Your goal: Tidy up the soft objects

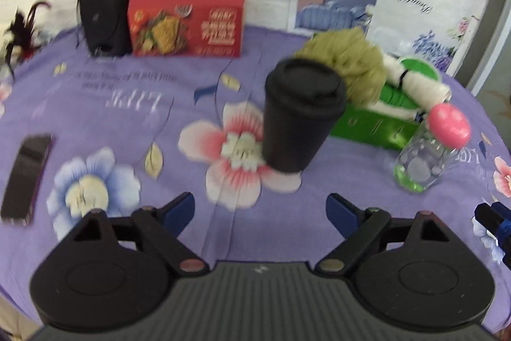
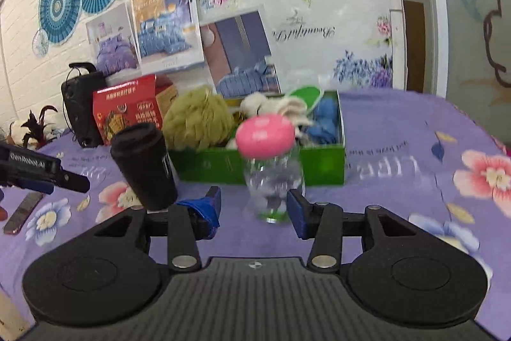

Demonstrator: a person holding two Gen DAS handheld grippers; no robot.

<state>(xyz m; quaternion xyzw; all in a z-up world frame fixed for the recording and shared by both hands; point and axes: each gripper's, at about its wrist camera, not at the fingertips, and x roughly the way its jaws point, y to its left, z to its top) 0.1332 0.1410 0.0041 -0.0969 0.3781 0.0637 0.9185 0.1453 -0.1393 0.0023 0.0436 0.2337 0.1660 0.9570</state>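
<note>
A green box [image 2: 322, 163] on the purple flowered cloth holds soft things: an olive mesh bath pouf [image 2: 198, 120] at its left end, rolled white cloth [image 2: 287, 107] in the middle and blue cloth [image 2: 325, 120] at its right. The box [image 1: 370, 127], pouf [image 1: 351, 59] and white roll [image 1: 418, 85] also show in the left wrist view. My left gripper [image 1: 260, 210] is open and empty, just short of a black lidded cup [image 1: 297, 117]. My right gripper [image 2: 254, 206] is open and empty, just short of a clear bottle with a pink cap [image 2: 271, 168].
The cup [image 2: 143, 165] and bottle [image 1: 431, 146] stand in front of the box. A red carton [image 1: 188, 18] and black speaker [image 1: 102, 8] stand at the back left. A dark phone [image 1: 27, 174] lies at the left. The left gripper [image 2: 41, 174] shows at the left edge.
</note>
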